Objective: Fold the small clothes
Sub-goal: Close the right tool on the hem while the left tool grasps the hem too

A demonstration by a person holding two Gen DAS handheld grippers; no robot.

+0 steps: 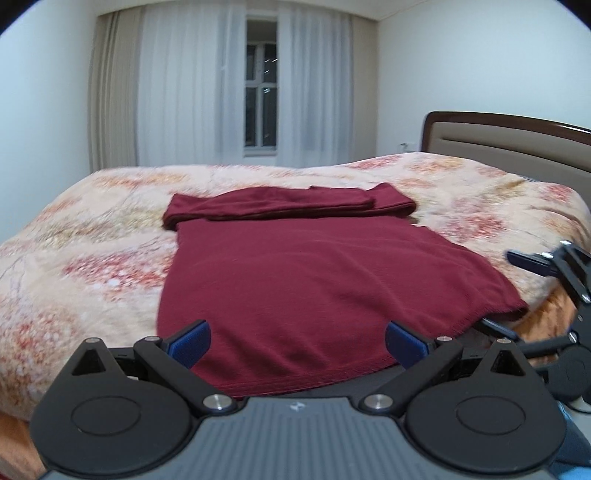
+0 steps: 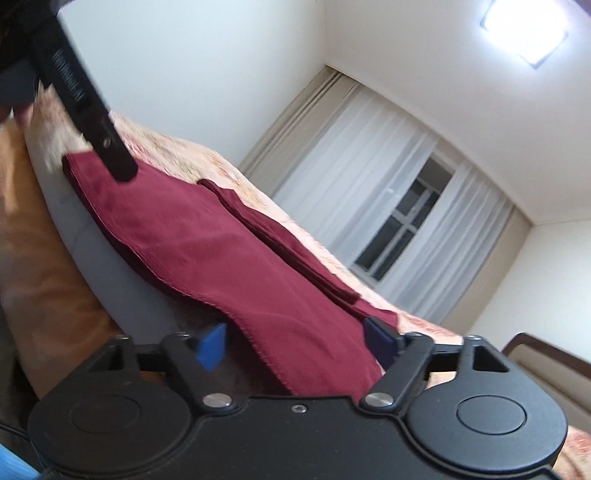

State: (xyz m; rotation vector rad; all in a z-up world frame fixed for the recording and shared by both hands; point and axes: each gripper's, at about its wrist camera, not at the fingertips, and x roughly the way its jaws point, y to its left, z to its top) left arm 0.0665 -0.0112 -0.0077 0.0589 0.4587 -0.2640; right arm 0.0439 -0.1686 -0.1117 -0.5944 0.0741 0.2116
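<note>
Dark red garment lies flat on the floral bedspread, its far end folded back into a band. At its near hem the left gripper stands spread wide, gripping nothing. Right gripper (rolled sideways) sits at the hem's right corner, blue pads parted, hem between them unpinched.

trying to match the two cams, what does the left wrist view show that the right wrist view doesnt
Only the left wrist view: the whole maroon garment flat on the floral bedspread, its far part folded into a band, and the right claw at the near right hem corner.

Only the right wrist view: the ceiling light and the left claw's finger over the garment's far corner.

Both: the garment, bedspread, white curtains, window, headboard, and each camera's own open claw.
</note>
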